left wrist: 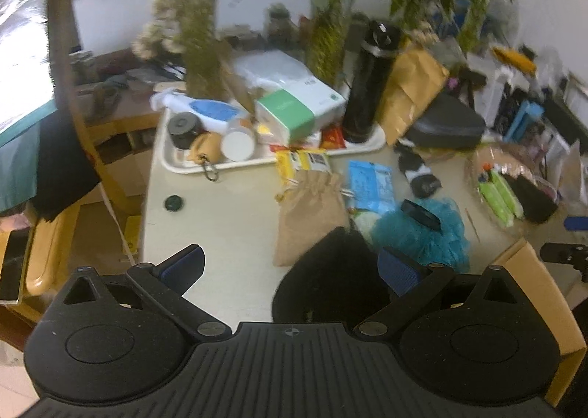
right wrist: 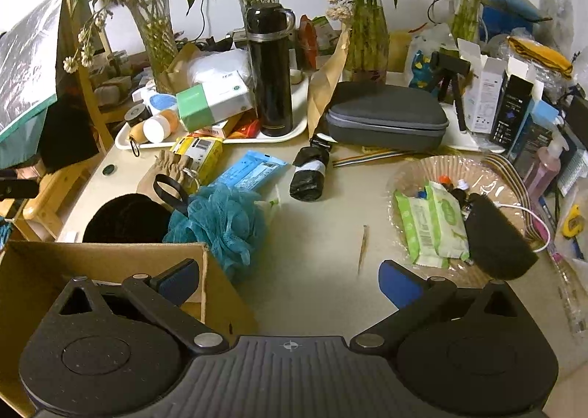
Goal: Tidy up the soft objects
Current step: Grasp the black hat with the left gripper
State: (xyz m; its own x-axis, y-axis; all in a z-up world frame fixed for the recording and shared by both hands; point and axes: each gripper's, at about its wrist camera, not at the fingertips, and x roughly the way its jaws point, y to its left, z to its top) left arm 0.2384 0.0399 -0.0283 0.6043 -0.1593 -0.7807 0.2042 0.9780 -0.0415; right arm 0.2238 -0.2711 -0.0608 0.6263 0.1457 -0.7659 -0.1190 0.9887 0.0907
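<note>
Plants and clutter crowd the back of the pale table (left wrist: 228, 219). From my left wrist camera, my left gripper (left wrist: 290, 271) has its jaws wide open and holds nothing. A soft black hat (left wrist: 327, 278) sits just ahead, between the fingers. A tan cloth bag (left wrist: 308, 212) lies behind it, and a fluffy teal bath pouf (left wrist: 422, 234) rests to its right.

From my right wrist camera, my right gripper (right wrist: 290, 282) is open too, with bare table under it. The cardboard box (right wrist: 110, 263) is at the left, touching the pouf (right wrist: 224, 227). The hat (right wrist: 125, 219) sits behind the box. Green wipes packs (right wrist: 430, 223) lie in a clear tray (right wrist: 441, 168) at the right.
</note>
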